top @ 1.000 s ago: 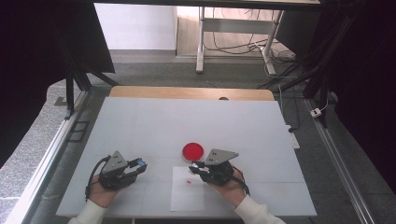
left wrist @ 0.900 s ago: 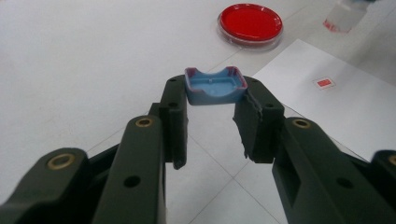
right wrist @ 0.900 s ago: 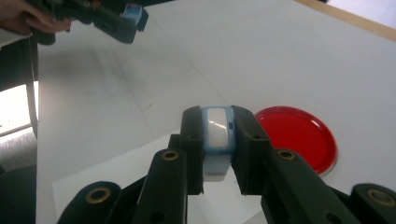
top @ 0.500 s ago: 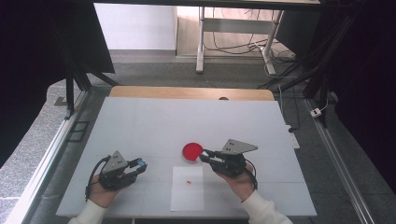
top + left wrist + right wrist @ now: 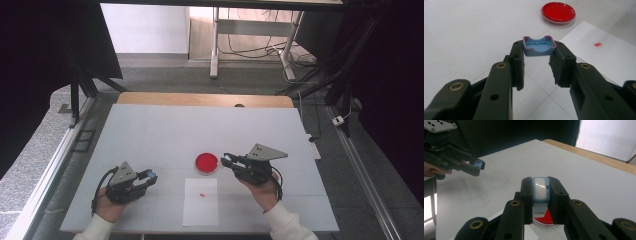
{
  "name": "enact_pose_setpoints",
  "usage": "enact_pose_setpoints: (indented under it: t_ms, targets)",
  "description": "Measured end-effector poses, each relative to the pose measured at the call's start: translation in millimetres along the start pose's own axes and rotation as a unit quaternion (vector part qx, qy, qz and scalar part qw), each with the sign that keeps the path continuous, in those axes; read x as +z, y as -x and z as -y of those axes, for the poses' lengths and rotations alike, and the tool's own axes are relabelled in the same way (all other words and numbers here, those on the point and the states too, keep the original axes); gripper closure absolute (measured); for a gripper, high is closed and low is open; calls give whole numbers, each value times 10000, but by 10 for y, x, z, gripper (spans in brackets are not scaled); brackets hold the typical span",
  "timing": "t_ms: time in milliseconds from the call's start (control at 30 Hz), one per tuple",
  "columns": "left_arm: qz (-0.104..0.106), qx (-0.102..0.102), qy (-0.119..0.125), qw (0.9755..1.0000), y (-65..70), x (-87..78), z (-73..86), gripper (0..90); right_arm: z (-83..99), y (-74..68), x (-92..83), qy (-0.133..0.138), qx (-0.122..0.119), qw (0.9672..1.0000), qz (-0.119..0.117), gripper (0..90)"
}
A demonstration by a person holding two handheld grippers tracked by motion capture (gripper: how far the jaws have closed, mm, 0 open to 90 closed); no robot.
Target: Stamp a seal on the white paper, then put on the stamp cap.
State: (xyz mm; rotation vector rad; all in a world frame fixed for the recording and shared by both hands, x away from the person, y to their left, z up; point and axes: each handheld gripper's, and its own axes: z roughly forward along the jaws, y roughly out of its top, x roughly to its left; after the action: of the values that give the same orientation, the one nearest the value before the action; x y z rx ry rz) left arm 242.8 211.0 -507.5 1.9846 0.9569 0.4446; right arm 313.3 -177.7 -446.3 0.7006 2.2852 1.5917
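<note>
Two small blue plastic pieces, one white-faced.

Glossy red dish, matt white paper, smooth blue plastic cap

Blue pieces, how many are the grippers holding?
2. One blue tray-shaped piece sits between the left gripper jaws. One blue stamp-like piece is clamped in the right gripper, above the red dish. More could be hidden.
</note>
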Motion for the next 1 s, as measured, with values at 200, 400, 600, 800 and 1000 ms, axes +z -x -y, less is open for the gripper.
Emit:
enact_pose_setpoints:
  t_ms: [200, 400, 600, 800, 1000]
  targets:
    - [-5, 4, -3, 10000, 2, 1, 1, 649, -1, 3, -3, 7, 4, 10000, 6, 749]
    - [-7, 12, -7, 10000, 3, 2, 1, 650, -2, -7, 0, 3, -14, 10000, -6, 748]
    - [-5, 11, 2, 10000, 6, 2, -3, 650, -1, -6, 1, 0, -11, 10000, -6, 749]
    - [7, 31, 3, 10000, 20, 15, -12, 650, -5, -16, 4, 12, -22, 10000, -15, 749]
    - [39, 35, 28, 10000, 39, 28, -28, 650, -4, -25, 17, 32, -17, 10000, -27, 748]
